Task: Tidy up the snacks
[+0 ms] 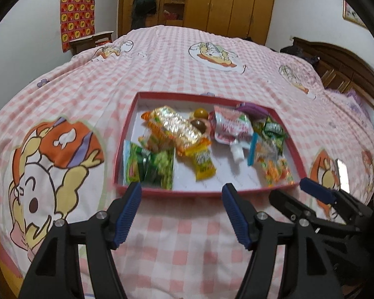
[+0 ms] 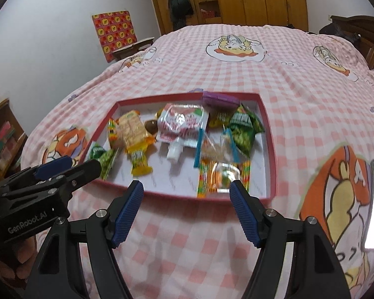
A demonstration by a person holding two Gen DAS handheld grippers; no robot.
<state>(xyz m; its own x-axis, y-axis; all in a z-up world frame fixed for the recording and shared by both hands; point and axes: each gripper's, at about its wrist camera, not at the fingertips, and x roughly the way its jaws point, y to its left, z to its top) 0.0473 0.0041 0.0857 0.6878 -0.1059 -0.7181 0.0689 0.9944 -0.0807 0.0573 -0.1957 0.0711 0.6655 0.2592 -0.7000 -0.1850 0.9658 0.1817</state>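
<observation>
All the snacks (image 1: 187, 134) in view lie loose and overlapping inside the red tray (image 1: 127, 134) on the bed (image 1: 162, 57), none outside it, not in rows; left gripper (image 1: 182, 194) and right gripper (image 2: 187, 194) hang spread and bare just short of its near rim.

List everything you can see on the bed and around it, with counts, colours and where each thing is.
red box: one, shallow, white inside, on the bed
snack packets: several, mostly green, yellow and orange, loose in the box
white pouch: one, red print, capped spout, middle of the box
purple case: one, far right corner of the box
bedspread: one, pink-white check with cartoon prints
wardrobe: wooden, behind the bed
left gripper: open, empty, before the near rim of the box
right gripper: open, empty, at the near rim
</observation>
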